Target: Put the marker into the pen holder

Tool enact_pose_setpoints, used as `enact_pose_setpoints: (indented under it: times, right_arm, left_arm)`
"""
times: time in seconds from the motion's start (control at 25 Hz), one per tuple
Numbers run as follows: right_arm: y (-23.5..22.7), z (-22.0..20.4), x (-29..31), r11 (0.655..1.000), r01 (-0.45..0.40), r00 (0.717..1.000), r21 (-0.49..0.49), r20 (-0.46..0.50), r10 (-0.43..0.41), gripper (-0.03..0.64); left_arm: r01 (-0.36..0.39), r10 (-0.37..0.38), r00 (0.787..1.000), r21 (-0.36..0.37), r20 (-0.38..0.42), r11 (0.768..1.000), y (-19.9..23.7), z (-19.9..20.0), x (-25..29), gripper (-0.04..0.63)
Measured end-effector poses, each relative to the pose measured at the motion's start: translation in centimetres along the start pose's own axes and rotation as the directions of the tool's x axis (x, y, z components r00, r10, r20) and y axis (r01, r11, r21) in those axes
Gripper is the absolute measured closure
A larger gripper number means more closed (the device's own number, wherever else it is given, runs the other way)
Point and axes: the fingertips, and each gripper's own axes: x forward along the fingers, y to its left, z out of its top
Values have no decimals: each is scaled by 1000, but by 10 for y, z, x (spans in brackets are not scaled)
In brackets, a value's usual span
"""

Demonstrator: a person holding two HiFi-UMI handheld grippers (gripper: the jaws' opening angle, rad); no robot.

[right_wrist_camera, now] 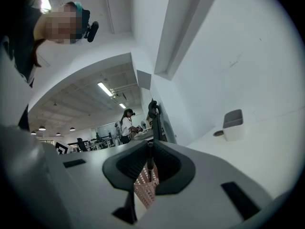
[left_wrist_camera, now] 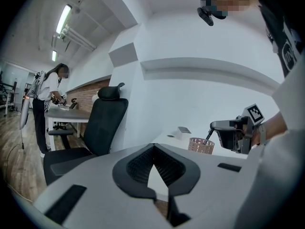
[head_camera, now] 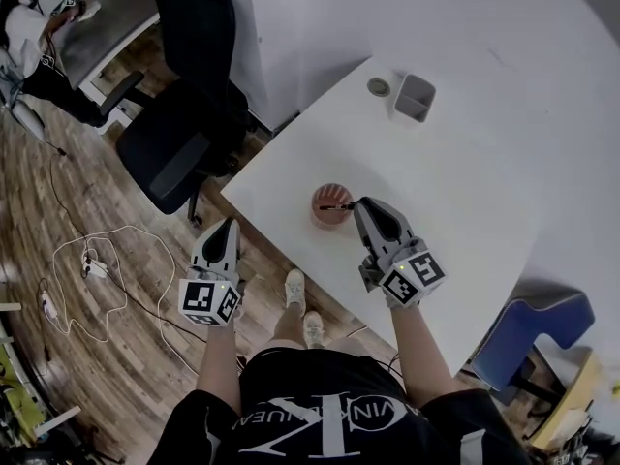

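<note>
White table [head_camera: 455,192] fills the upper right of the head view, one long edge towards the person, another side against the white wall. Black office chair [head_camera: 170,153] stands on the wood floor [head_camera: 116,356] just off the table's left corner. Blue chair [head_camera: 528,323] sits past the right end of the near edge. Left gripper [head_camera: 226,226] hangs over the floor, short of the near edge and clear of the table. In the left gripper view its jaw tips meet, with nothing between them. Right gripper [head_camera: 356,204] is over the table just inside the near edge, jaws narrow and clamped on the marker [head_camera: 336,206]. In the right gripper view the marker shows as a thin dark rod pinched between the pads. Grey box [head_camera: 415,97] stands upright at the far corner by the wall, well apart from both grippers. Pen holder [head_camera: 329,219], a pinkish mesh cup, stands upright near the near edge, towards the left corner, directly beside the right gripper's tips. The marker sticks out of the jaws and lies over the holder's mouth. Seen from the left gripper view it tilts downward, its lower end at the holder's rim. How far it reaches inside cannot be read. A small round object [head_camera: 378,86] lies flat just beside the grey box, on the side nearer the far corner.
</note>
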Motion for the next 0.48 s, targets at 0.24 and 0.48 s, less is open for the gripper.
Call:
enact_pose_setpoints:
  times: [0.24, 0.48]
  right_arm:
    - [-2, -12, 8, 1000, -7, 999, -3, -36, 6, 565]
    - [1, -23, 11, 1000, -16, 997, -23, -73, 14, 565]
  left_arm:
    - [16, -16, 1000, -11, -20, 1000, 3, -10, 12, 581]
    - [30, -31, 999, -27, -36, 999, 1, -19, 18, 581]
